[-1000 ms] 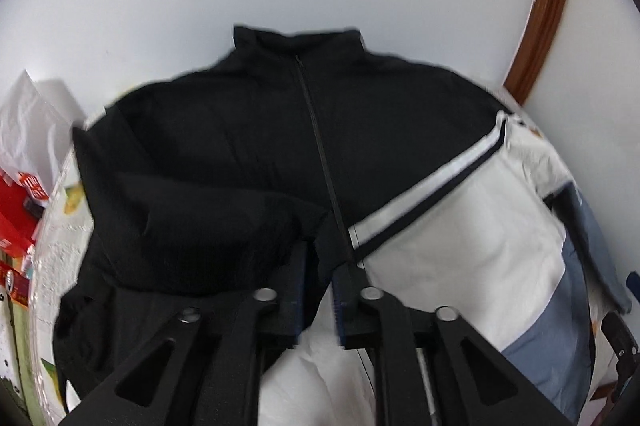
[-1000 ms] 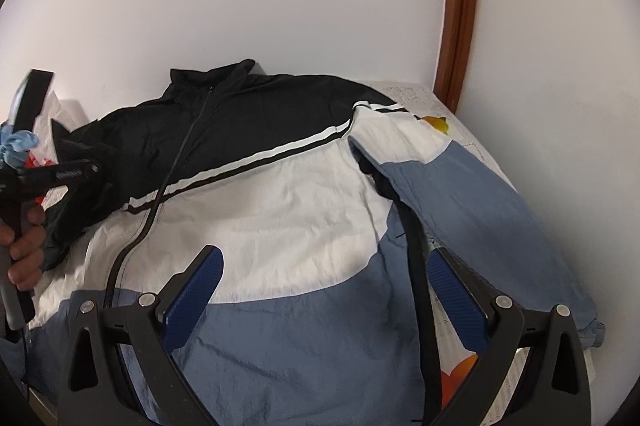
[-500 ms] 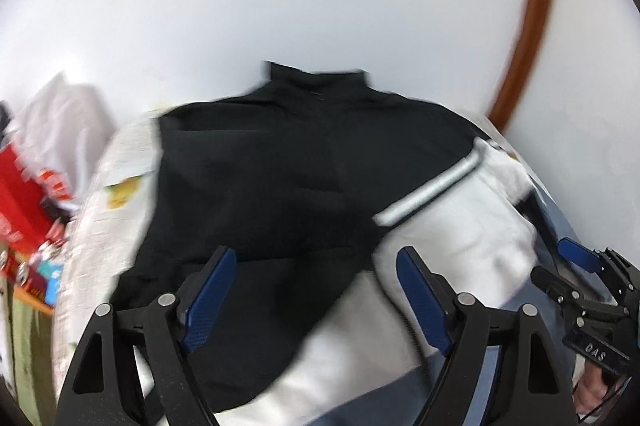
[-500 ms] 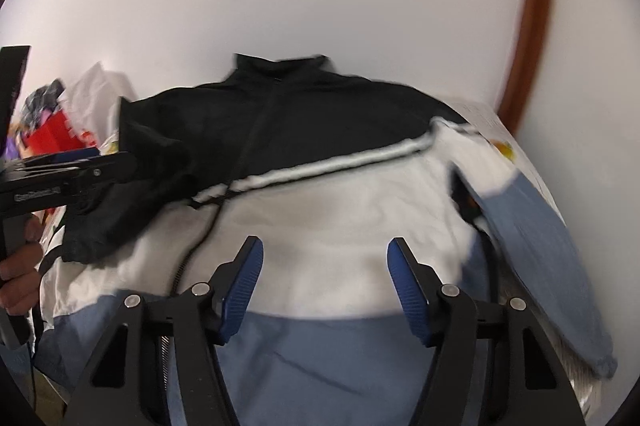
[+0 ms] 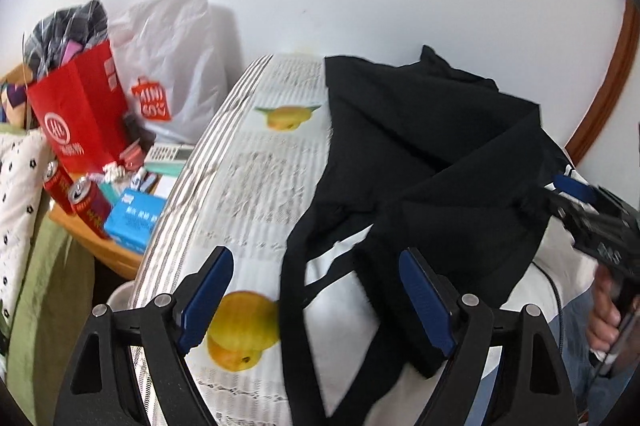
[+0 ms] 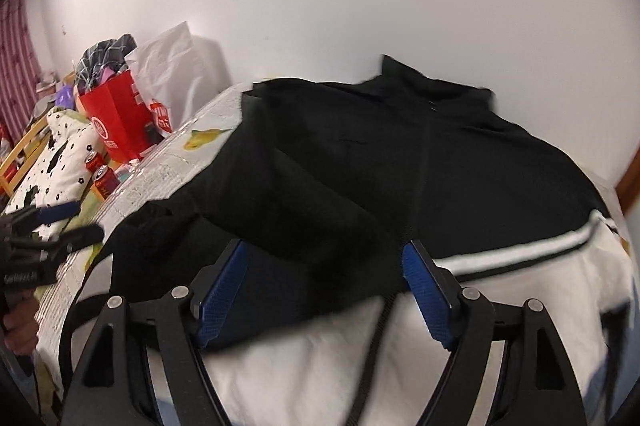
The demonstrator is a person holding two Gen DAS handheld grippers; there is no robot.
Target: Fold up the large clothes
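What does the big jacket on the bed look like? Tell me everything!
The jacket lies flat on the printed bedcover, collar toward the wall. It looks like thin, crinkly fabric: black on top, a white stripe, then white, with blue at the bottom edge. A zip runs down the middle. One black sleeve is folded across the chest. Neither gripper touches it.

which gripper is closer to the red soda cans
Left. The left gripper hangs over the bed's edge on the side where the soda cans stand. The right gripper is farther in, over the jacket, its jaws opening with nothing gripped.
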